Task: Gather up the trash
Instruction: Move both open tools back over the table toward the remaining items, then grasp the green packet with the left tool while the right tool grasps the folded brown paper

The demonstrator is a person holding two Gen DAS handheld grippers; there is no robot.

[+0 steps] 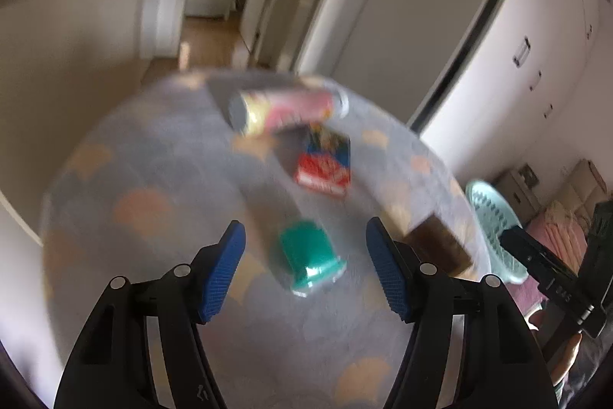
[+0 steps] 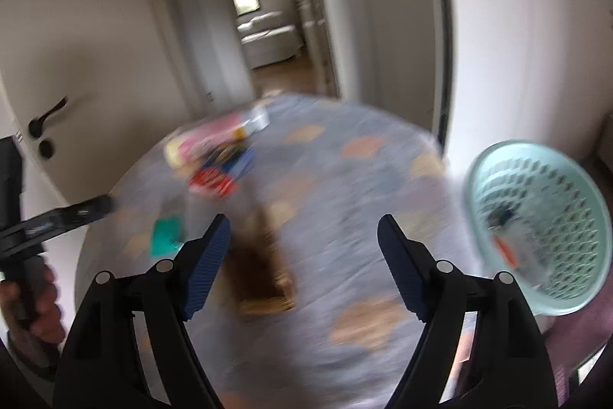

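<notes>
Both views are motion-blurred. Trash lies on a round table with a grey patterned cloth (image 1: 134,160). A green cup (image 1: 310,255) lies on its side between the fingers of my open left gripper (image 1: 306,271). Beyond it lie a red and blue carton (image 1: 325,163) and a long can (image 1: 287,106). A brown box (image 1: 436,244) lies to the right. My right gripper (image 2: 304,267) is open and empty, above the brown box (image 2: 264,275). The green cup (image 2: 166,236) and the red and blue carton (image 2: 218,175) show at its left.
A pale green mesh basket (image 2: 544,229) with some items inside stands off the table's right side; it also shows in the left wrist view (image 1: 494,229). Walls, a white door with a black handle (image 2: 46,119), cupboards and an open hallway lie beyond.
</notes>
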